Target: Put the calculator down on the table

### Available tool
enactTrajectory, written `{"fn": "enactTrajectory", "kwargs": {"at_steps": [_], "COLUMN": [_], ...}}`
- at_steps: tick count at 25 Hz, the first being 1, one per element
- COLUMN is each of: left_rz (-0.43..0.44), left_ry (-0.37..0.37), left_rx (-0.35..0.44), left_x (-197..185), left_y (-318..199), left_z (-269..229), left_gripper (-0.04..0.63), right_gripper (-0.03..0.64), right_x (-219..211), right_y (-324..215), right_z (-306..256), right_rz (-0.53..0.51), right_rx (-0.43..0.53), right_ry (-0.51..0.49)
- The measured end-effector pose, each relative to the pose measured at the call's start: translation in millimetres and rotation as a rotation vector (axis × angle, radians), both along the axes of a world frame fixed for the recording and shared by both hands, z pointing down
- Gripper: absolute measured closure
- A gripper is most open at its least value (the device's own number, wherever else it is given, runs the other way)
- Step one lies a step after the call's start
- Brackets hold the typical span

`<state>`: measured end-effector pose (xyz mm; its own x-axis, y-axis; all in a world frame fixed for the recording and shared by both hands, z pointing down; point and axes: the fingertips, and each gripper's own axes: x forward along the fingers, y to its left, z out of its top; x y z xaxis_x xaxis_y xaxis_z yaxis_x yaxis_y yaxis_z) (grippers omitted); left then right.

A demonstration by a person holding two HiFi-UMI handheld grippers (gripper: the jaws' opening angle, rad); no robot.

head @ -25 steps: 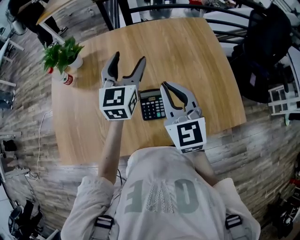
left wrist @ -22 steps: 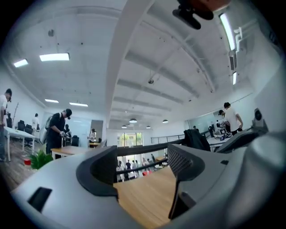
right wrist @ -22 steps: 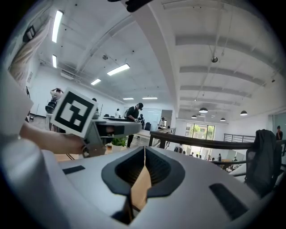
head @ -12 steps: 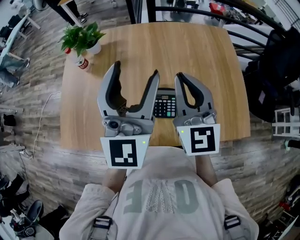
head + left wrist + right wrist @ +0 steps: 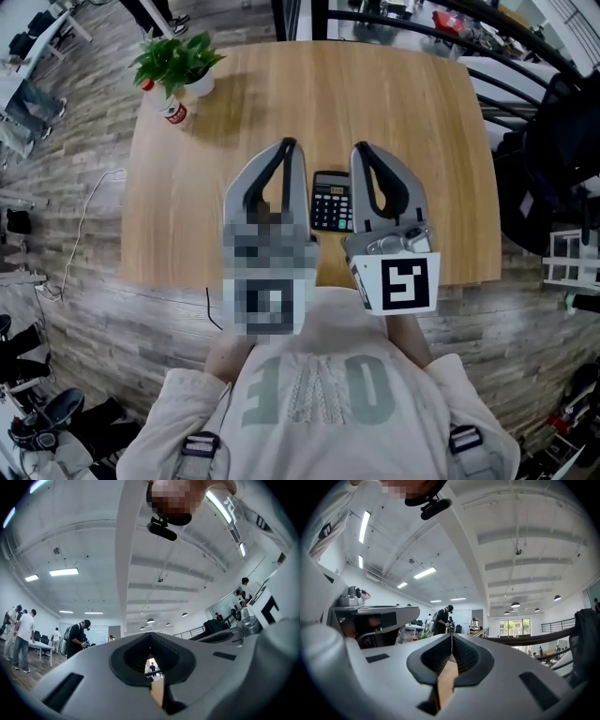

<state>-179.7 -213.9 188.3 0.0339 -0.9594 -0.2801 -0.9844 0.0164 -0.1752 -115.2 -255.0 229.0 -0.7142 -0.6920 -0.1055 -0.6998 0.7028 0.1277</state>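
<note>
The calculator point(image 5: 330, 200) lies flat on the wooden desk point(image 5: 412, 112), seen between the two raised tongs and held by neither. The left tongs point(image 5: 288, 146) have just been closing and now stand shut with nothing between them. The right tongs point(image 5: 361, 150) are also shut and empty. A potted plant point(image 5: 175, 62) stands at the desk's far left corner.

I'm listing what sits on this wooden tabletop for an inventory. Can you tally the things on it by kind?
Calculator: 1
Potted plant: 1
Small red-and-white bottle: 1
Total: 3
</note>
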Motion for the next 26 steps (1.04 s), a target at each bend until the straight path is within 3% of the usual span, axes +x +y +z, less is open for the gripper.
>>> {"fn": "enactTrajectory", "kwargs": {"at_steps": [26], "left_rz": [-0.014], "left_ry": [0.032], "left_rx": [-0.037], "left_x": [-19.0], "left_y": [-18.0], "left_z": [4.8], "left_gripper": [0.586], "right_gripper": [0.597], "right_x": [1.3], "right_y": [-16.8], "right_z": [9.9], "right_rz": [0.026], "right_rx": [-0.037], "right_ry": [0.03]}}
